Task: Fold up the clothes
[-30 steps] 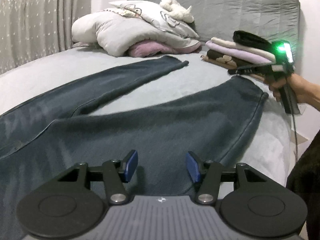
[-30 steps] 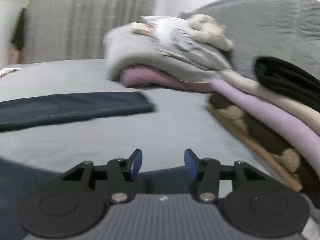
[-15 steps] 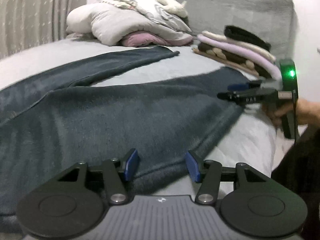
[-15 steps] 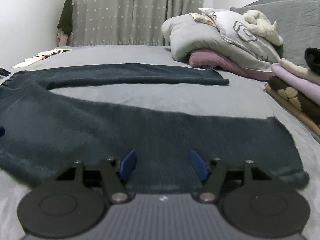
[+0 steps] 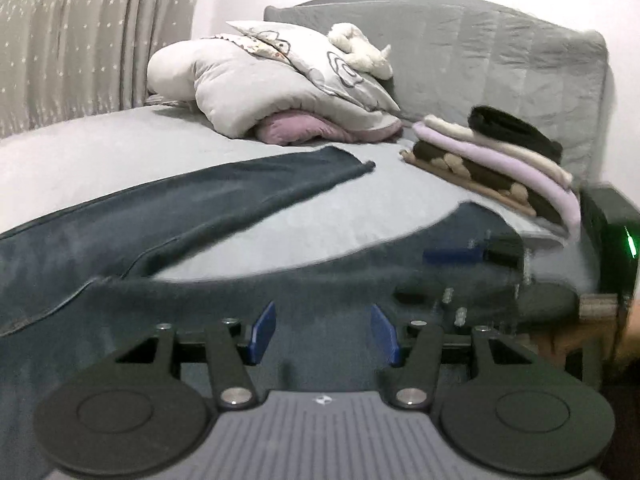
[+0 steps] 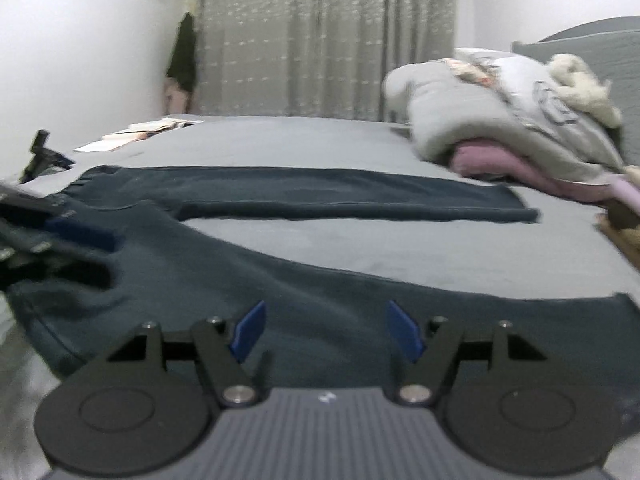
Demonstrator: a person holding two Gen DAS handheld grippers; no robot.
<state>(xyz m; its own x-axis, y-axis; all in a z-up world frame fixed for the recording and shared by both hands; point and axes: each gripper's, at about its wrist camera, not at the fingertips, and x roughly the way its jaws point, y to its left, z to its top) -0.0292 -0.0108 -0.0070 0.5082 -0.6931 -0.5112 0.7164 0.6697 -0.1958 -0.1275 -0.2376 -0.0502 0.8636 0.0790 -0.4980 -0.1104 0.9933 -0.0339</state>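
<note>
Both grippers have dropped lower over the near trouser leg since half a second ago, and the right gripper (image 6: 324,330) now points further toward the curtain (image 6: 320,36) side of the room than it did. Its blue fingers (image 6: 250,330) stand wide apart with nothing between them, just above the dark fabric. The left gripper (image 5: 322,334) likewise has its fingers well spread and empty, low over the same leg. The dark blue-grey trousers (image 6: 248,264) lie flat on the grey bed (image 6: 440,248), legs spread in a V: the far leg (image 5: 240,188) runs toward the pillows, the near leg (image 5: 360,280) lies across the front of both views, its hem near the bed's edge on the right. In the left wrist view the right gripper appears blurred at the right edge (image 5: 472,256), close above the near leg, with a green light on its body. Behind, a heap of grey and white bedding (image 5: 280,88) rests on a pink pillow (image 5: 296,128) against the grey headboard (image 5: 500,52), and a stack of folded clothes (image 5: 492,164) sits beside it, well apart from the trousers' far hem.
</note>
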